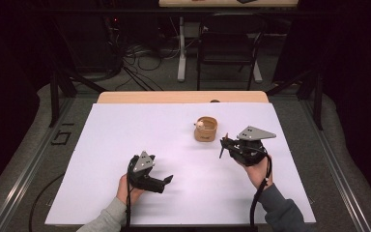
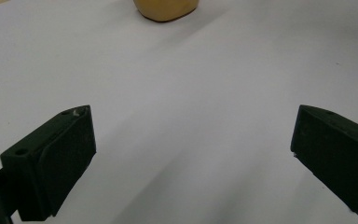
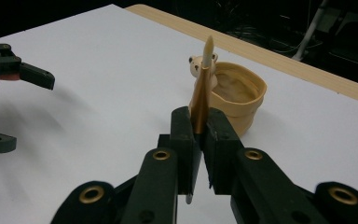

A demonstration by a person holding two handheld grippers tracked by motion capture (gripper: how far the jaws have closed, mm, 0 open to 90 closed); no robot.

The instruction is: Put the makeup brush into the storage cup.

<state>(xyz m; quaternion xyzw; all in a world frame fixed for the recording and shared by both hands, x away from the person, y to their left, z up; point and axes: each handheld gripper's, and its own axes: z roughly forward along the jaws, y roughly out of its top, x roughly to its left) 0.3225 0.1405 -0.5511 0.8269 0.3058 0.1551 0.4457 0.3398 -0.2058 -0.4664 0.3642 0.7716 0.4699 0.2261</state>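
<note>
A tan soft-walled cup [image 1: 206, 129] stands on the white sheet, right of the middle, with a small pale bear figure [image 3: 196, 64] on its rim. My right gripper [image 1: 226, 144] hovers just right of the cup, shut on a thin orange stick with a pale tip [image 3: 202, 93]. The stick stands upright between the jaws of the right gripper [image 3: 198, 128], in front of the cup [image 3: 240, 95]. My left gripper [image 1: 166, 181] rests low at the near left, open with nothing between its fingers. Ahead of the left gripper [image 2: 193, 158] lies bare sheet, and beyond that the cup [image 2: 166, 9].
The white sheet [image 1: 125, 135] covers most of the wooden table [image 1: 183, 97]. A dark chair [image 1: 227, 48] and cables on the floor lie beyond the far edge. The left gripper [image 3: 9, 107] is in the right gripper view, at far left.
</note>
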